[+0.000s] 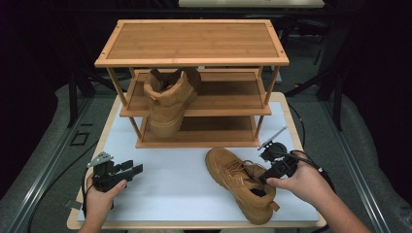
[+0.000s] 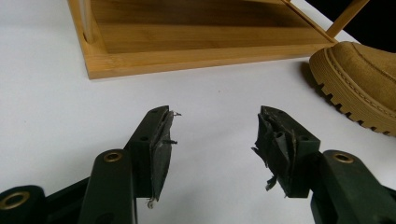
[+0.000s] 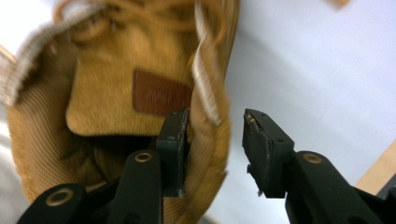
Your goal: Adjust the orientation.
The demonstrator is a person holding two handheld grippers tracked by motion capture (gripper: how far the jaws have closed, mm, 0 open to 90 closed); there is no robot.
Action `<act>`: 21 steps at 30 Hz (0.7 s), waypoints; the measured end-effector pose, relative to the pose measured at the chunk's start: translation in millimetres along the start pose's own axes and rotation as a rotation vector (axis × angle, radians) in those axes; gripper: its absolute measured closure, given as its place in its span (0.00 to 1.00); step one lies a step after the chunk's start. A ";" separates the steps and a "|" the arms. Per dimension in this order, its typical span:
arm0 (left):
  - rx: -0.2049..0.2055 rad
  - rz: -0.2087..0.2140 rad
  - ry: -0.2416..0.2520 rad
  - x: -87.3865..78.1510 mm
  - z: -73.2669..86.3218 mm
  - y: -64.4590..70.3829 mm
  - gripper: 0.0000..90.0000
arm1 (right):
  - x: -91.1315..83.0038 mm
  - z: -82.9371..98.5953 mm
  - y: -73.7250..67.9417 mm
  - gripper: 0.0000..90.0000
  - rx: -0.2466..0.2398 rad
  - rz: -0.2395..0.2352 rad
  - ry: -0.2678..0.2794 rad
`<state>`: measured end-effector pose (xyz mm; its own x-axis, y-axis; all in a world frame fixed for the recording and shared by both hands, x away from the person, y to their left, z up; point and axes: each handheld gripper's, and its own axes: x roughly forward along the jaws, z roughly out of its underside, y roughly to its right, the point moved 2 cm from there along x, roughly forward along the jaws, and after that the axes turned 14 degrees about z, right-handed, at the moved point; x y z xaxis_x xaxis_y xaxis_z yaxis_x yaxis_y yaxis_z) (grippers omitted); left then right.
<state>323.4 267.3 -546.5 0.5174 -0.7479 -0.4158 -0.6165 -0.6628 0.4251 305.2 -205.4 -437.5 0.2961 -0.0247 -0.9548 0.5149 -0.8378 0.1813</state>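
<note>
Straddling the collar of the tan boot (image 1: 241, 183), the right gripper (image 1: 270, 170) has one jaw inside the boot's opening and the other outside it, with the padded side wall between them; in the right gripper view (image 3: 212, 128) the inner jaw lies against the lining, while a gap shows between the wall and the outer jaw, so the jaws look parted rather than clamped, though the blur makes that hard to be sure of. This boot lies on the white table (image 1: 160, 189) near its front right corner, toe pointing toward the wooden shoe rack (image 1: 192, 48) and heel toward the front edge. A second tan boot (image 1: 167, 99) stands upright in the rack's left half, its sole on the bottom shelf. The rack takes up the back half of the table. The left gripper (image 1: 131, 170) sits over the front left part of the table, well apart from both boots, its jaws (image 2: 212, 140) spread wide with nothing between them; its own view shows bare table, the rack's base and the first boot's lugged toe at the right edge.
</note>
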 end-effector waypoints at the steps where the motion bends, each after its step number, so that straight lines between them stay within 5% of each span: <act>1: 0.000 0.000 0.000 -0.1 0.0 0.0 0.49 | 2.6 0.8 -1.7 0.71 0.017 -0.012 -0.026; 15: 0.001 0.002 -0.002 1.9 1.0 -0.4 0.49 | 8.9 4.2 -11.4 0.80 0.028 0.038 -0.098; 21: -0.001 0.004 -0.007 2.2 1.5 -0.3 0.49 | 10.8 2.5 -6.8 0.84 0.043 -0.003 -0.127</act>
<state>323.8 265.9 -548.7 0.5103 -0.7506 -0.4198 -0.6179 -0.6595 0.4280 302.9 -201.3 -449.7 0.1895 -0.0889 -0.9778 0.4797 -0.8605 0.1712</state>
